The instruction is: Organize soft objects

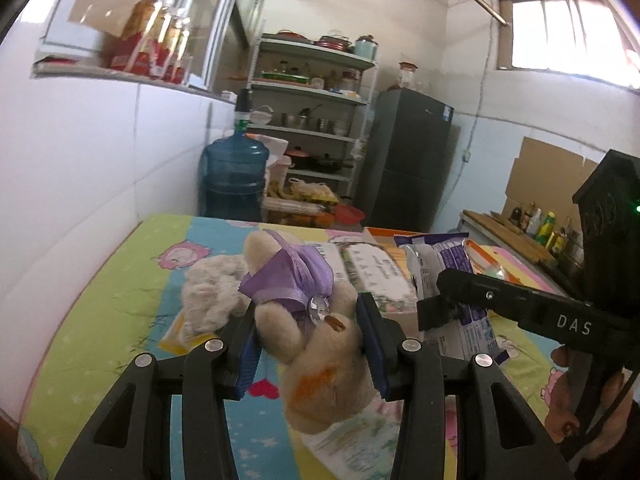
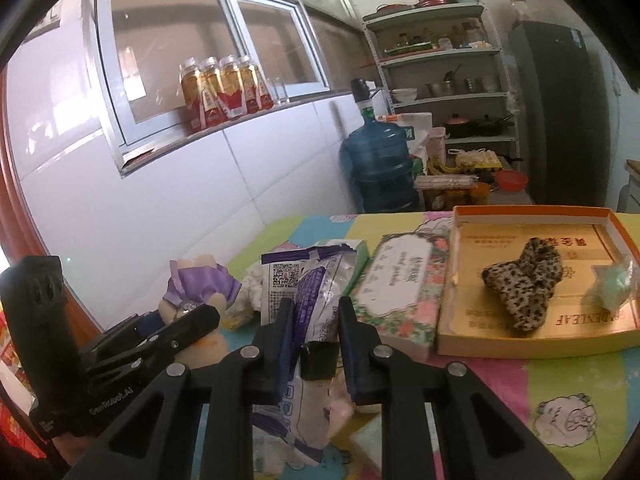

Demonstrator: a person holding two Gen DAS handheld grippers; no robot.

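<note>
The left gripper (image 1: 310, 344) pinches a tan plush bear with a purple satin ribbon and a clear gem (image 1: 316, 344), its blue pads pressed into the toy's sides at nine and three o'clock, and the bear hangs above the pastel cartoon-print tablecloth (image 1: 100, 320). At about ten o'clock from the bear, a cream fluffy plush toy (image 1: 212, 292) lies on the cloth, partly over a yellow packet (image 1: 182, 338).

The right gripper (image 2: 314, 344) is clamped on a white and purple plastic-wrapped soft pack with a QR code (image 2: 308, 292); its dark pads squeeze the wrapper from both sides, and the pack stands roughly upright between them, rising toward twelve o'clock. In the left wrist view the same pack shows at three o'clock from the bear.

At one o'clock from the pack, a floral-printed tissue pack (image 2: 400, 284) lies flat on the cloth. Just beside it, at two o'clock, sits an orange-rimmed shallow cardboard box with a gold floor (image 2: 532, 212), and inside it rest a leopard-spotted fuzzy fabric piece (image 2: 524, 284) and, at the box's three o'clock edge, a crinkled clear bag with something pale green (image 2: 612, 284).
</note>
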